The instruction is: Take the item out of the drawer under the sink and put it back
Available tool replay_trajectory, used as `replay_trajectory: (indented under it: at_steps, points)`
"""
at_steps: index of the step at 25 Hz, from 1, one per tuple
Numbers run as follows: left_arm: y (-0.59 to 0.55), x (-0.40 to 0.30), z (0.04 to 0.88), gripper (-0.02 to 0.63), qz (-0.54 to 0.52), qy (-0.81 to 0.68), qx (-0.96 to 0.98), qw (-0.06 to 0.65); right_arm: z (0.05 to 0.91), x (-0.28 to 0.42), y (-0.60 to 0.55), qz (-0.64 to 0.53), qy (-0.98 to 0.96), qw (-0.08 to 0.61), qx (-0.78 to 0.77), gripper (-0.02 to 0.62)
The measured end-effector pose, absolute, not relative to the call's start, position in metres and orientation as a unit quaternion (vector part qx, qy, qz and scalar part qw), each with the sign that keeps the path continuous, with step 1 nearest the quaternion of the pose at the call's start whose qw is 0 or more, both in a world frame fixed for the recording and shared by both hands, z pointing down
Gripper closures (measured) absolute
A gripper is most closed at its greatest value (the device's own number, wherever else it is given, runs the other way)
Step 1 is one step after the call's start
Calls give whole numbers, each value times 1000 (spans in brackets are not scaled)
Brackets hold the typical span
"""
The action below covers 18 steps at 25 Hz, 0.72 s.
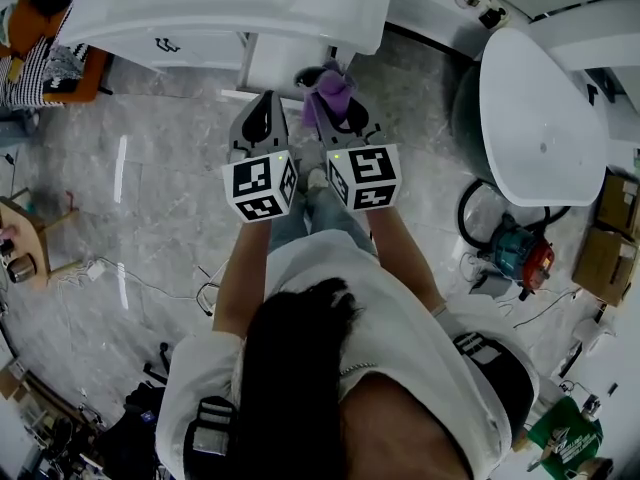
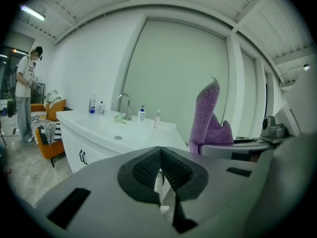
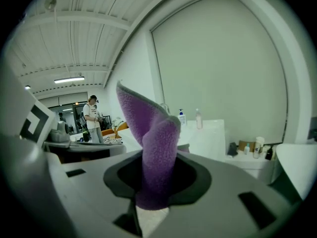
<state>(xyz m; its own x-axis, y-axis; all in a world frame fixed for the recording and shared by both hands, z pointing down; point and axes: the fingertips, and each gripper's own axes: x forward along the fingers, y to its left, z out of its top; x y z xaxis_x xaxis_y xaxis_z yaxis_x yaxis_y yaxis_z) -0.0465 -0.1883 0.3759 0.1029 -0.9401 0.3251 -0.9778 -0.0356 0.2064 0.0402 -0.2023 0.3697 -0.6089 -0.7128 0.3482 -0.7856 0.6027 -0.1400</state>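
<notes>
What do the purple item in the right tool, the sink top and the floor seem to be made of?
The cloth looks like fuzzy microfibre or terry: nappy pile, limp folds. The sink top seems glossy white ceramic or cast stone: smooth, seamless basin. The floor looks like polished grey marble-look tile: veining, light streaks.

Lower end of the fuzzy purple cloth (image 3: 148, 128) is buried in the right gripper (image 3: 154, 177) jaws. Also the white sink cabinet (image 1: 230, 8) runs off the top edge, and its little bottles (image 2: 142, 114) are too tiny to read.
</notes>
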Motion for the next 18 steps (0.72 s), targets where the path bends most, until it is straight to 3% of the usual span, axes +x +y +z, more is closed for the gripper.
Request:
replay_trajectory:
  at_steps: [10,18]
  points:
    - [-166,-36,348,602,18,-648,752,121,360,47,-177,118,-882,106,443,469]
    - [-165,-38,341,601,12,-642,758,111,351,37,-173,103,-884,95,446,469]
